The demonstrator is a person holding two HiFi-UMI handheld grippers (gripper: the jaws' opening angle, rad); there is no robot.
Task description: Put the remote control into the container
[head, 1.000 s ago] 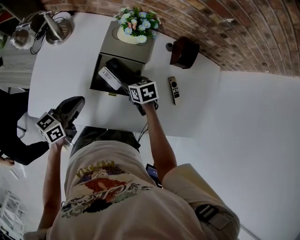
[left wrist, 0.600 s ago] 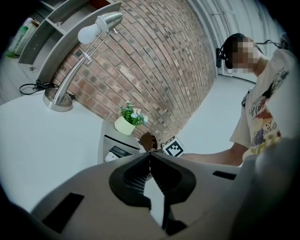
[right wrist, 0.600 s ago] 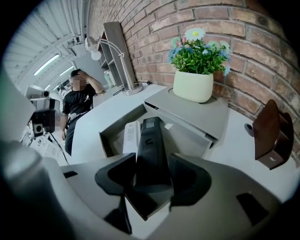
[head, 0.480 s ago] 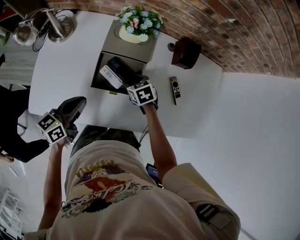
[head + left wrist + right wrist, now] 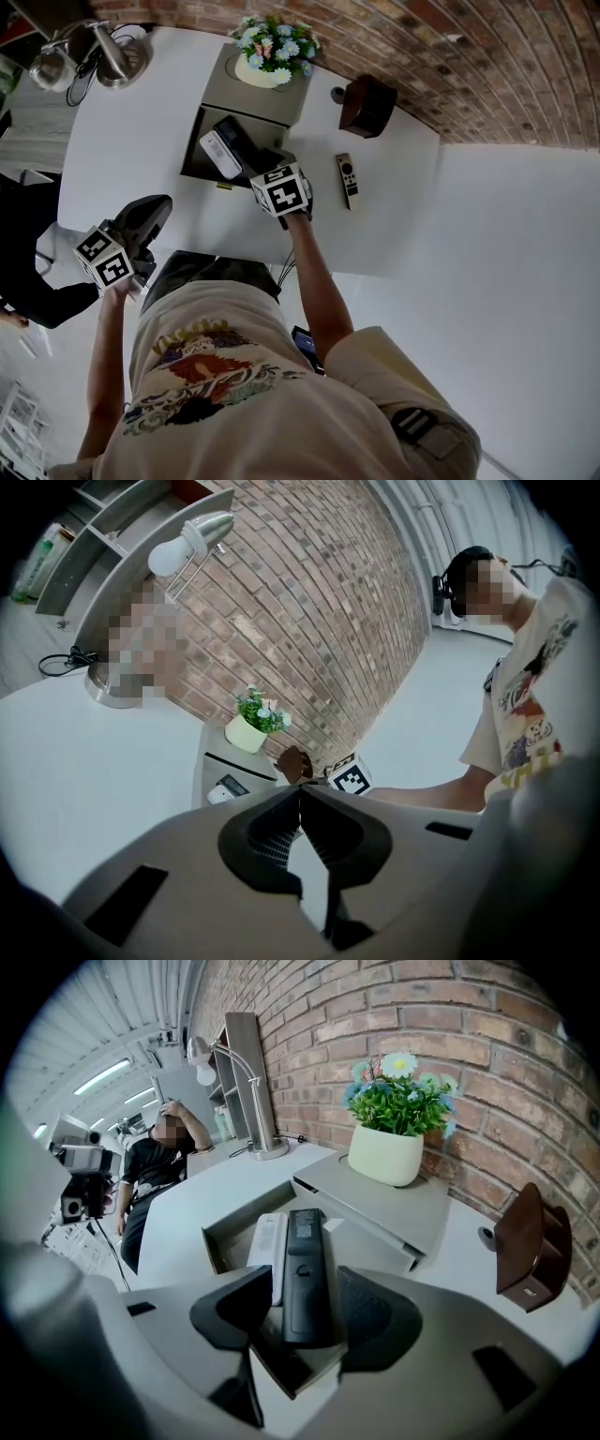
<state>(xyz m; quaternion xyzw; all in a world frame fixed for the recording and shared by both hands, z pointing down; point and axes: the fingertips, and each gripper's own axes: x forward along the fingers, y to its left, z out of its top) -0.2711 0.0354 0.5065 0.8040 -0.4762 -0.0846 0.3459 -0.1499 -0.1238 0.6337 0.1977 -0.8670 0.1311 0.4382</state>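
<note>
R gripper (image 5: 305, 1283) hung over the container (image 5: 244, 1208), jaws spread; the black remote (image 5: 305, 1260) lay between them w/ a slim gap each side, inside the container beside a white remote (image 5: 267, 1241). L gripper (image 5: 300, 791) had jaws pressed together, empty. A 3rd remote (image 5: 346, 179) sat on the table (image 5: 122, 131)

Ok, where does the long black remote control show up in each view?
Head view: the long black remote control lies in the grey open container, upper middle.
Right gripper view: dead centre, between the right gripper's open jaws, beside a white remote.
Left gripper view: cannot be made out; the container shows only small and partly hidden.
Shared landmark: the cream pot of flowers, in all three.
</note>
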